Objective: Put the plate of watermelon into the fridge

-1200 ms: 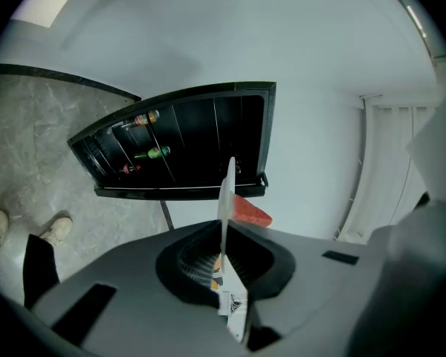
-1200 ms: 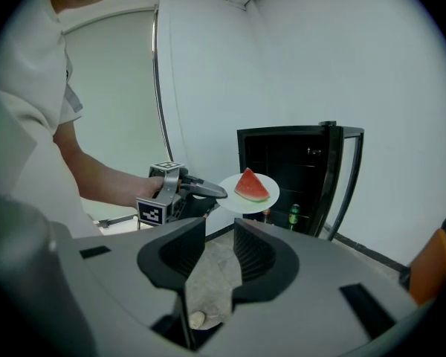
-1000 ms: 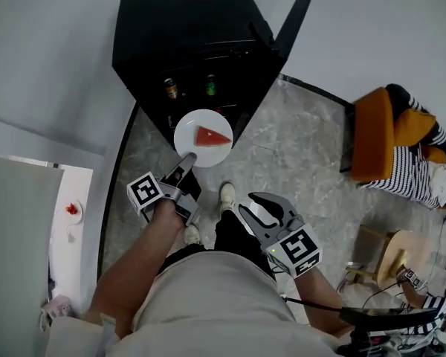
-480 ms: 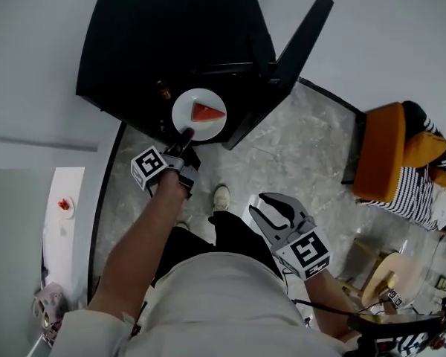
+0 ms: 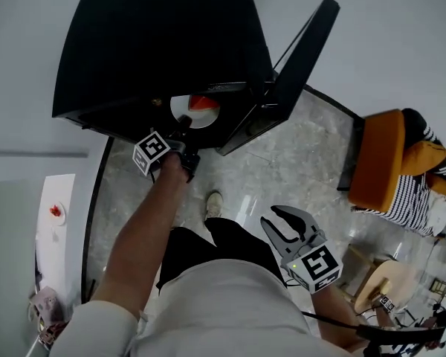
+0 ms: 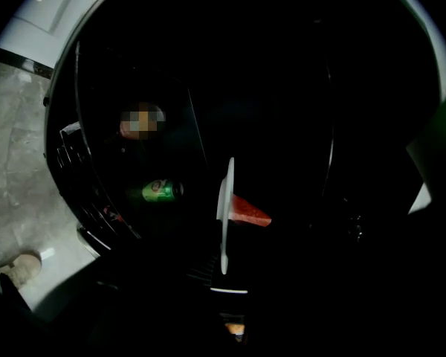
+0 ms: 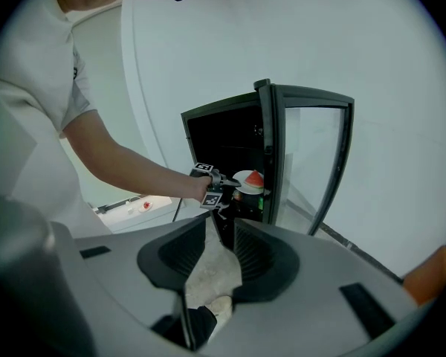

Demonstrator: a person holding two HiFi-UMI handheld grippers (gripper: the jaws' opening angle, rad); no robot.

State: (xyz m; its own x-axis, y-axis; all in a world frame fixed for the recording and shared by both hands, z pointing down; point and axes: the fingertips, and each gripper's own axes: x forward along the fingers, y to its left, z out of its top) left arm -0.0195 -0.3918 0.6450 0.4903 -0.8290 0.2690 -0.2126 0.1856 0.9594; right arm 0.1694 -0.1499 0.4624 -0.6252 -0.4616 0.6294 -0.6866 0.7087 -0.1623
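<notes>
A white plate (image 5: 187, 111) carrying a red watermelon slice (image 5: 201, 103) is partly inside the open black fridge (image 5: 156, 43), under its top edge. My left gripper (image 5: 181, 127) is shut on the plate's near rim, arm stretched forward. In the left gripper view the plate (image 6: 224, 207) shows edge-on in the dark interior, with the slice (image 6: 249, 213) on its right side. The right gripper view shows the plate (image 7: 245, 184) at the fridge opening (image 7: 223, 140). My right gripper (image 5: 284, 219) hangs open and empty by my right hip.
The fridge door (image 5: 301, 58) stands open to the right. A green can (image 6: 154, 192) lies inside on the left. An orange chair with striped cloth (image 5: 390, 155) and a wooden stool (image 5: 383, 277) stand at the right. A white table (image 5: 54, 222) is at the left.
My left gripper has carried the plate forward from in front of the fridge into its opening. The right gripper has hardly moved.
</notes>
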